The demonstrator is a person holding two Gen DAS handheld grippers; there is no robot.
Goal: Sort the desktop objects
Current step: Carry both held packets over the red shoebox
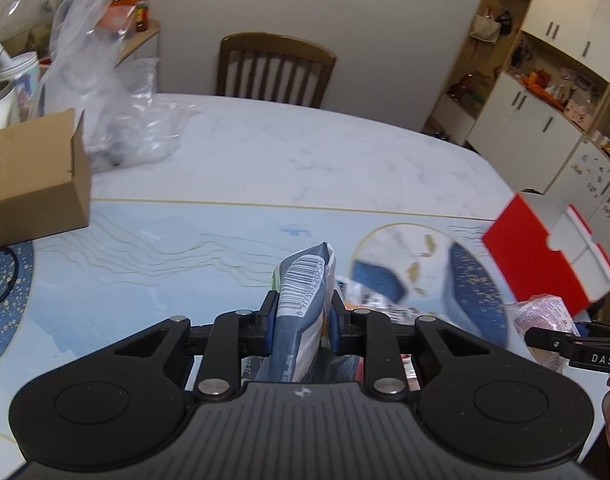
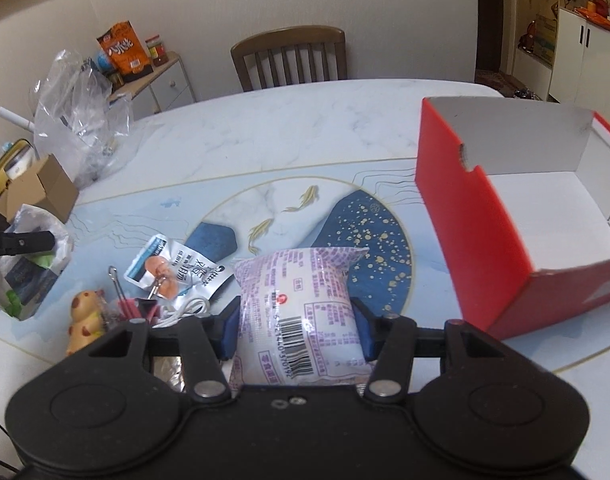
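Observation:
My left gripper (image 1: 301,320) is shut on a grey-blue snack packet (image 1: 303,300) with a barcode, held above the mat; the same packet shows at the far left of the right wrist view (image 2: 21,280). My right gripper (image 2: 297,332) is shut on a puffy purple-and-white packet (image 2: 301,308), also seen at the right edge of the left wrist view (image 1: 541,316). The open red box with a white inside (image 2: 481,240) stands to the right; it also shows in the left wrist view (image 1: 525,248). A white-and-blue snack packet (image 2: 173,272), an orange toy figure (image 2: 85,320), a white cable and small red-handled items lie on the mat.
A brown cardboard box (image 1: 33,184) stands at the left, with a clear plastic bag (image 1: 97,80) behind it. A wooden chair (image 1: 273,68) stands at the table's far side. Cabinets (image 1: 545,92) line the right wall. The marble table (image 1: 305,152) carries a blue patterned mat (image 1: 145,240).

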